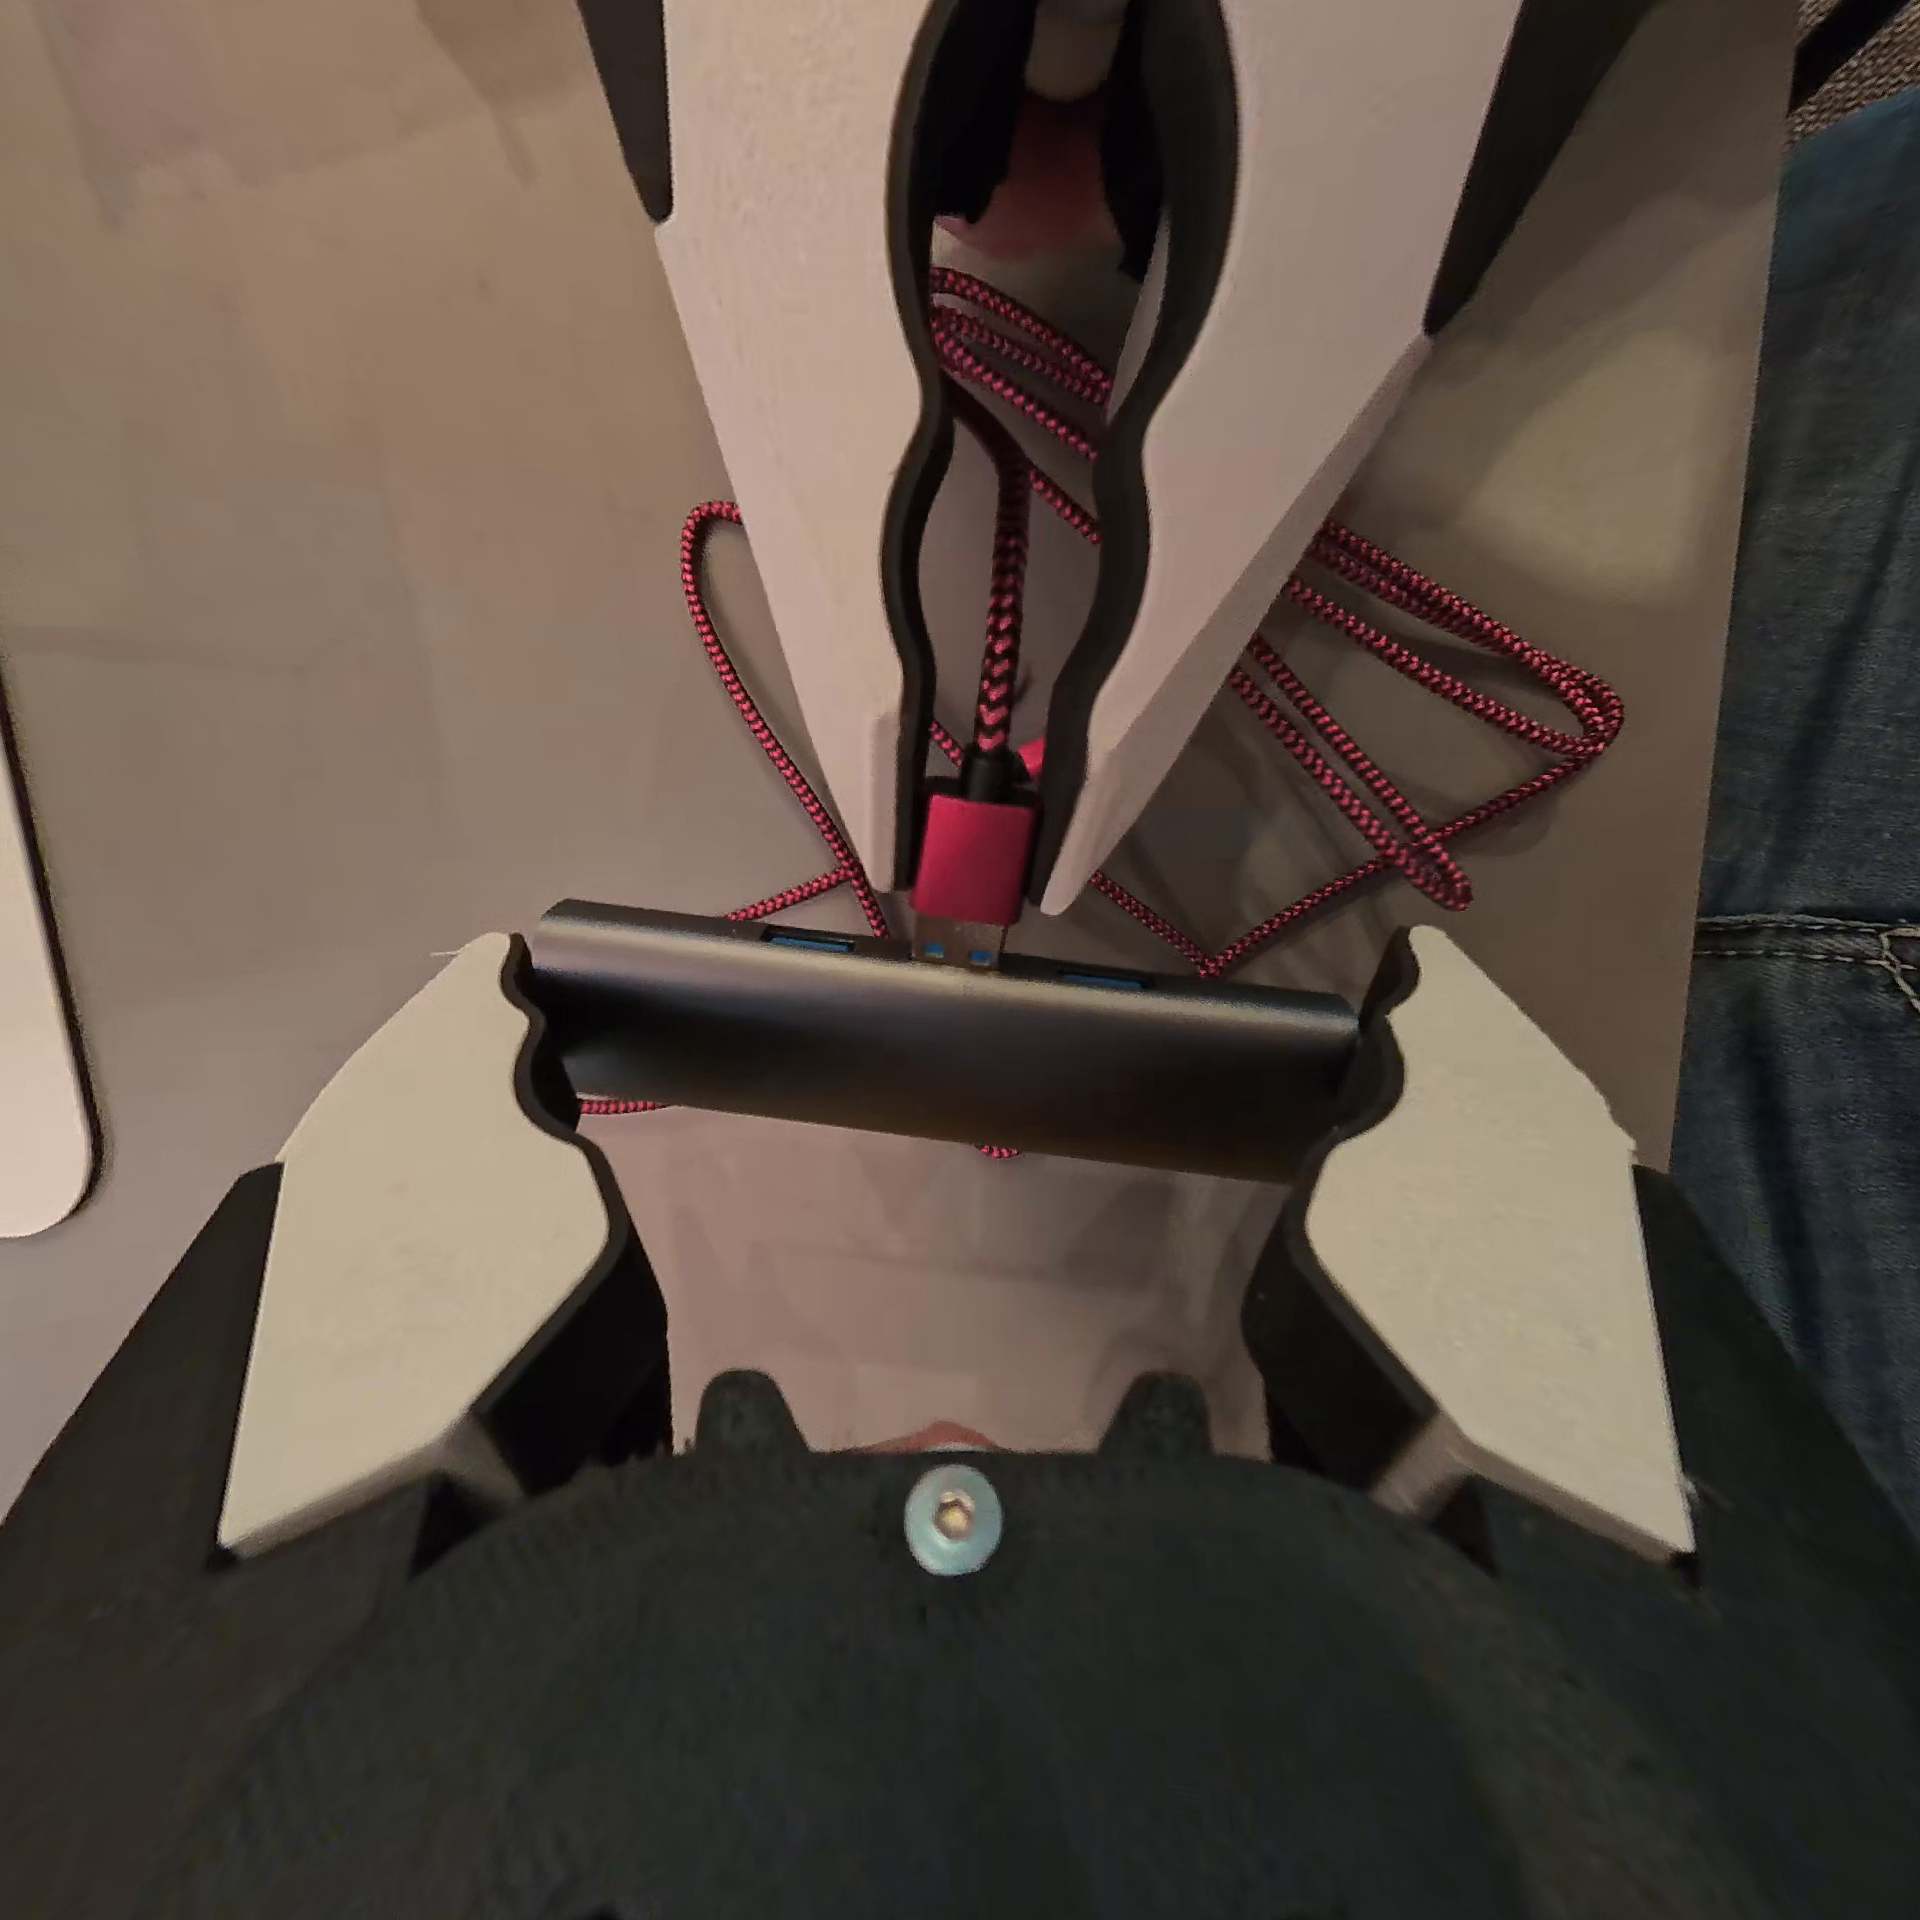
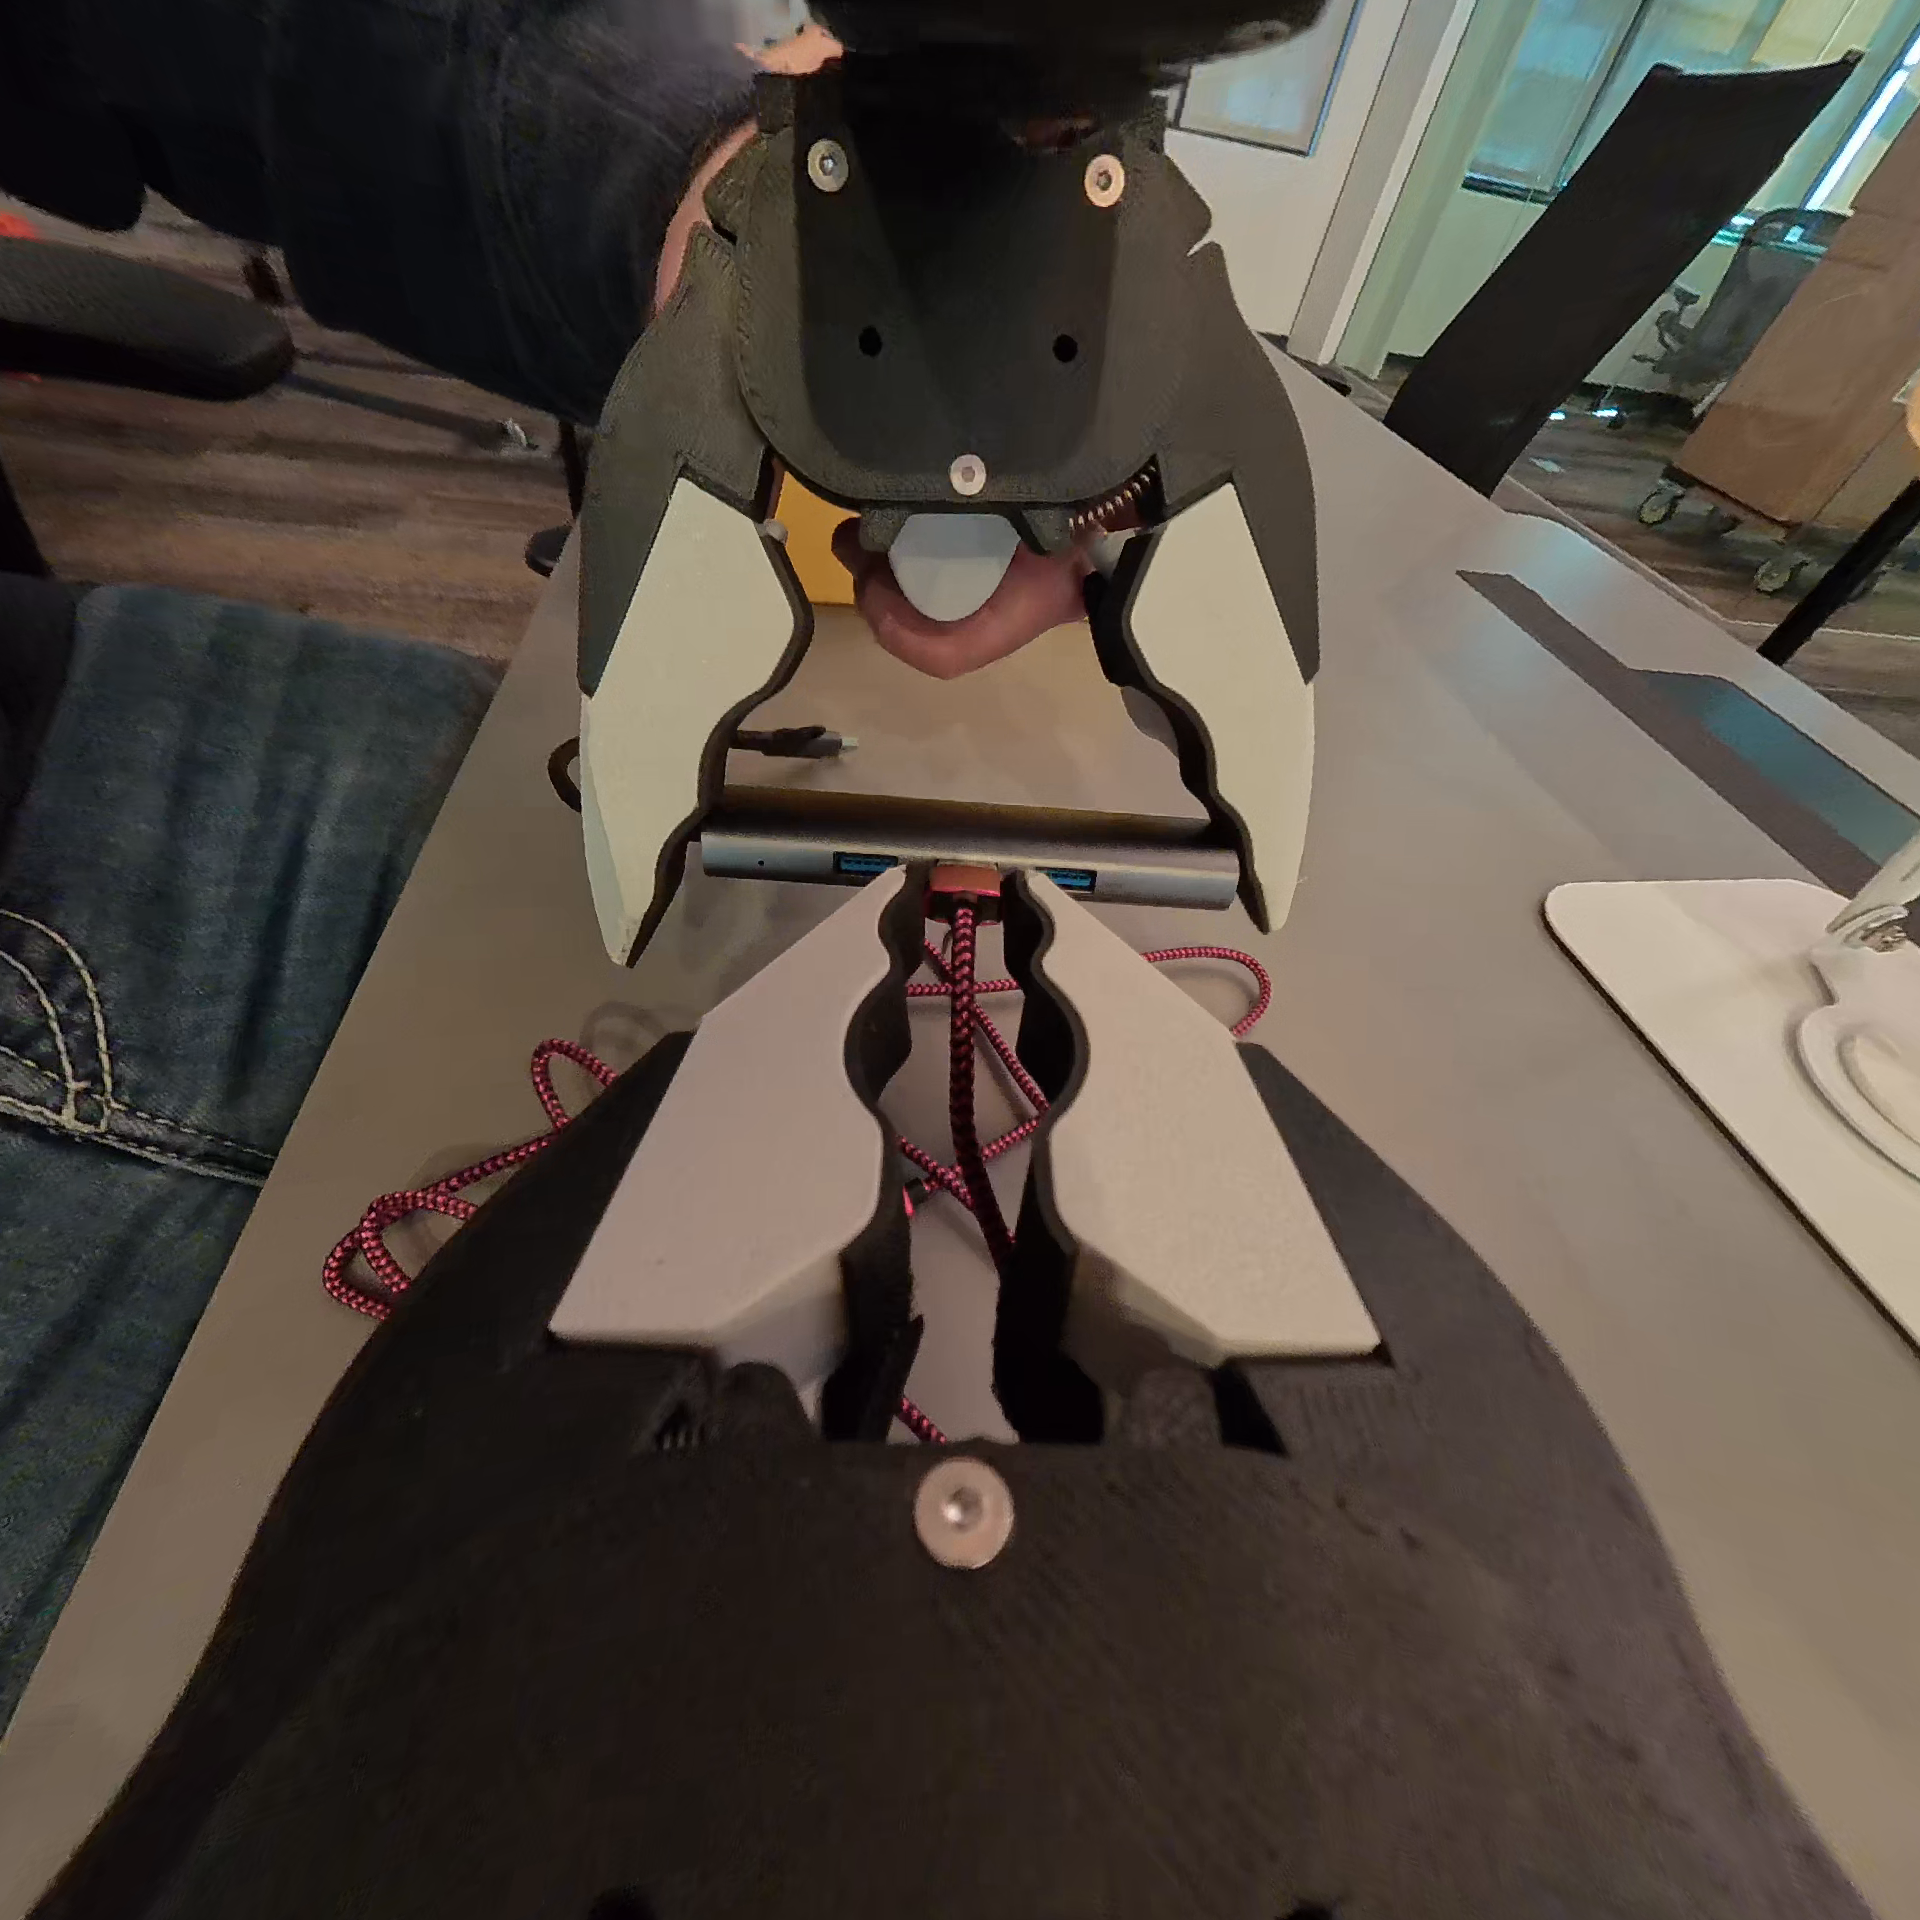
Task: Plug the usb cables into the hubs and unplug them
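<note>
Left wrist view: left gripper (image 1: pixel 945 997) clamps smooth dark hub (image 1: pixel 935 1029) endwise near table edge (image 1: pixel 1704 727); right gripper (image 1: pixel 971 883) pinches red plug (image 1: pixel 971 857), braided cable (image 1: pixel 1455 790) coiled beneath.

We see a grey table (image 2: pixel 1455 1039) running back toward a black chair (image 2: pixel 1621 270), glass partitions (image 2: pixel 1558 94) lit pale green behind it, dark wood-look floor (image 2: pixel 312 509) at left, and a cardboard-coloured cart (image 2: pixel 1787 416) on castors.
</note>
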A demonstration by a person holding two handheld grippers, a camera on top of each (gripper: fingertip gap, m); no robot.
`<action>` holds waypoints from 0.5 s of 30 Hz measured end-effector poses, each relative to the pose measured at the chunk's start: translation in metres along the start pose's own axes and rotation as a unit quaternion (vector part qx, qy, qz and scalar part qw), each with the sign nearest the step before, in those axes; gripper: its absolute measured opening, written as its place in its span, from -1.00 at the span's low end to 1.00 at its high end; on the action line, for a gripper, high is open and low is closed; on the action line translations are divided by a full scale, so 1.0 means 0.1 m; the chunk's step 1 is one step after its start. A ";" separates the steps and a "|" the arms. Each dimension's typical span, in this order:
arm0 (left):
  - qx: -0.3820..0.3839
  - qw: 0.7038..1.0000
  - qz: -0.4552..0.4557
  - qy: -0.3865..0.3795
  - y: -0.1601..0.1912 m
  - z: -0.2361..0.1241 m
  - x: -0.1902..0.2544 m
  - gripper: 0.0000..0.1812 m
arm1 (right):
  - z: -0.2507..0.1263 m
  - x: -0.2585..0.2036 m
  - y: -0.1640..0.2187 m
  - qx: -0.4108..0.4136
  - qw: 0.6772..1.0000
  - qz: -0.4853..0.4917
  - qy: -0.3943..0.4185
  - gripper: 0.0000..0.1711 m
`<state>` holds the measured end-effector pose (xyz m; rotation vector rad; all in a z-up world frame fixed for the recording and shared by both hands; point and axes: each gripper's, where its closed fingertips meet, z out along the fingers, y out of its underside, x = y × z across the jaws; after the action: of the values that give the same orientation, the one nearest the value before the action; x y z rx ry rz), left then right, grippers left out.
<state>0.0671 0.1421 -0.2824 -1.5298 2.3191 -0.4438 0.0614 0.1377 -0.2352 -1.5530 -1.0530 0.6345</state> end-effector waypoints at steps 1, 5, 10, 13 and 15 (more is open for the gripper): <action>0.005 1.000 0.000 -0.001 -0.02 -0.01 0.00 0.56 | -0.01 0.00 -0.01 0.008 1.000 0.009 -0.005 -0.85; 0.045 0.999 -0.005 -0.006 -0.16 -0.12 -0.01 0.55 | -0.09 0.01 -0.12 0.055 0.998 0.005 -0.006 -0.85; 0.085 0.996 -0.011 -0.005 -0.29 -0.26 0.00 0.52 | -0.15 0.00 -0.24 0.100 0.995 0.009 -0.015 -0.85; 0.105 0.994 -0.014 -0.006 -0.35 -0.32 0.01 0.51 | -0.19 -0.01 -0.30 0.120 0.993 0.013 -0.019 -0.85; 0.107 0.994 -0.016 0.005 -0.36 -0.34 0.03 0.52 | -0.20 -0.02 -0.32 0.124 0.992 0.018 -0.024 -0.85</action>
<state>0.0812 0.1287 -0.2371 -1.4650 2.1768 -0.6860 0.0682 0.1268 -0.1996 -1.3475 -0.9456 0.7996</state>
